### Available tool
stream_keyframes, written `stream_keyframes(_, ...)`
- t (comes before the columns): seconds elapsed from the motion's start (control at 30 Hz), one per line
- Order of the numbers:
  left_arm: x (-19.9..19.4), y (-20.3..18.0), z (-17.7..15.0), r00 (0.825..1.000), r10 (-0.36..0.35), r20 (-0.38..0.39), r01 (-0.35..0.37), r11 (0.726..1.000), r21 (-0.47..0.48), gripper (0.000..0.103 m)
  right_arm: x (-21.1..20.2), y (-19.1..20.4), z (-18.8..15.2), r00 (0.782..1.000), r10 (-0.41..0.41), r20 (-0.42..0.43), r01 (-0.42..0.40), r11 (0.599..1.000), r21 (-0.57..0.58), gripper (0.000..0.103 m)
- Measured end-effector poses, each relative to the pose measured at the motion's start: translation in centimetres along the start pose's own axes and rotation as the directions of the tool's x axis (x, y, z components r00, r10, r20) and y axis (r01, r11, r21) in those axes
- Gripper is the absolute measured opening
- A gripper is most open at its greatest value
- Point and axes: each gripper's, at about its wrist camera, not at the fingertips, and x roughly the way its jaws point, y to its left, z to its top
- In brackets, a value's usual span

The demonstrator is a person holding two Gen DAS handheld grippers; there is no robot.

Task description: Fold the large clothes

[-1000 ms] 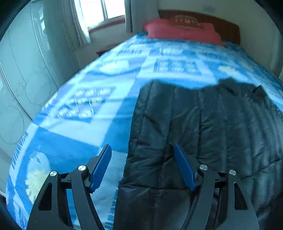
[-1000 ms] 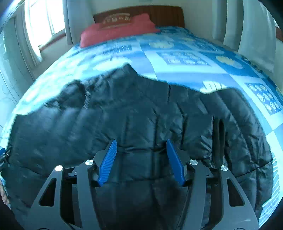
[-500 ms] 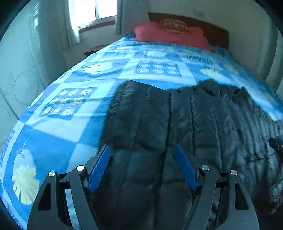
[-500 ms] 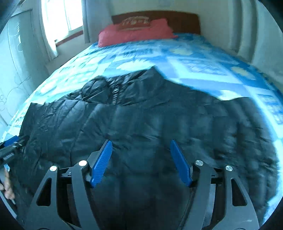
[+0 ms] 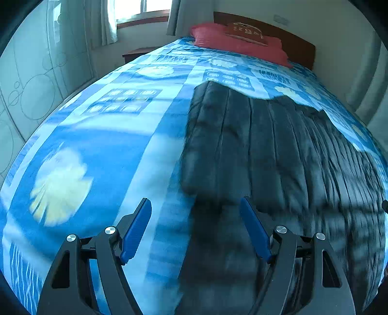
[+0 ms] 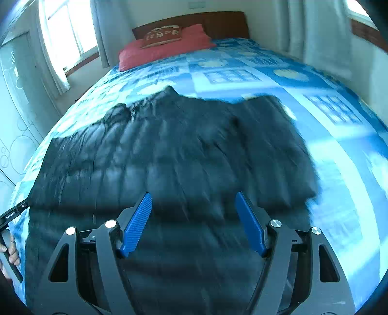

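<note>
In the left wrist view the left gripper (image 5: 195, 226) had been shifted toward the edge of the black puffer jacket (image 5: 266, 155) spread on the blue patterned bedspread (image 5: 101, 145), jaws apart and empty, while in the right wrist view the right gripper (image 6: 192, 223), jaws just widened and empty, was held above the jacket's right half.

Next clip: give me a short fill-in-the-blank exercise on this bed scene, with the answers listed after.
1. The black puffer jacket lies spread on a bedspread patterned in white and ____.
2. At the headboard lies a ____ pillow.
3. The jaws of the right gripper are ____, with nothing clamped.
4. The left gripper hovers over the jacket's ____ edge in its own view.

Answers: blue; red; open; left
</note>
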Motion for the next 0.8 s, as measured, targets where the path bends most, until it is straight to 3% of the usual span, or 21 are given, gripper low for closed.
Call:
stream_keyframes(0.23,-5.7,3.9,-8.7,0.995,-0.064,-0.073,0.061,0.997,-0.051,0.075,-7.3,-6.6,-11.2,0.994,-0.081,-0.075,0.087,0.993,0.075,0.071)
stream_keyframes(0.43,-9.5,5.2,-15.3,0.977,-0.170,-0.131,0.154,0.981,-0.120,0.075,-11.4,-9.0,-19.3,0.991,-0.025,-0.132,0.046,0.986,0.162,0.071)
stream_keyframes(0.7,-12.7,4.5,-20.1,0.959,-0.251,-0.135,0.233,0.963,-0.138,0.075,-15.0,-7.9,-23.5,0.994,0.024,-0.106,-0.011,0.992,0.124,0.071)
stream_keyframes(0.8,-13.2,4.0,-21.1,0.954,-0.272,-0.128,0.254,0.957,-0.142,0.073,-15.2,-7.9,-23.9,0.993,0.048,-0.108,-0.033,0.990,0.134,0.066)
